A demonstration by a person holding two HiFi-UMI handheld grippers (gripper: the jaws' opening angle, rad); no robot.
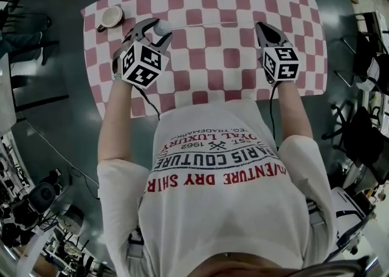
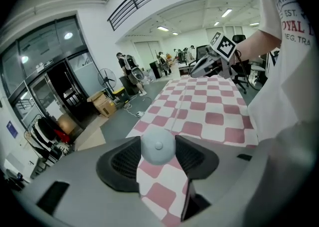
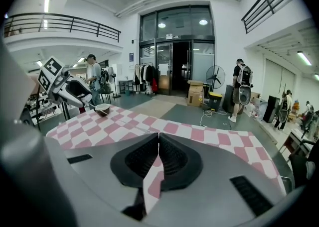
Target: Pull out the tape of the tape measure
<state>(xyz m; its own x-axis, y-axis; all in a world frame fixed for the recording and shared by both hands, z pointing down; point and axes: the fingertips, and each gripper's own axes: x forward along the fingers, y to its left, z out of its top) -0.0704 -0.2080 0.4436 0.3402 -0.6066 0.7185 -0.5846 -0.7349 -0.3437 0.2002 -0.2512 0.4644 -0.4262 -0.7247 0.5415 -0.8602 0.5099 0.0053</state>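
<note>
Head view: my left fingers (image 1: 144, 27) clamped on round grey tape measure (image 1: 163, 26), table (image 1: 231, 57) 10 o'clock; right fingers (image 1: 265, 31) together, 2 o'clock.

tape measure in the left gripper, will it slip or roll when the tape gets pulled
The tape measure looks round and smooth, so it may twist or slip between the pads of the left gripper, which press only its sides. It seems small with a hard shell, probably light. Released on edge on the tablecloth, it might roll.
</note>
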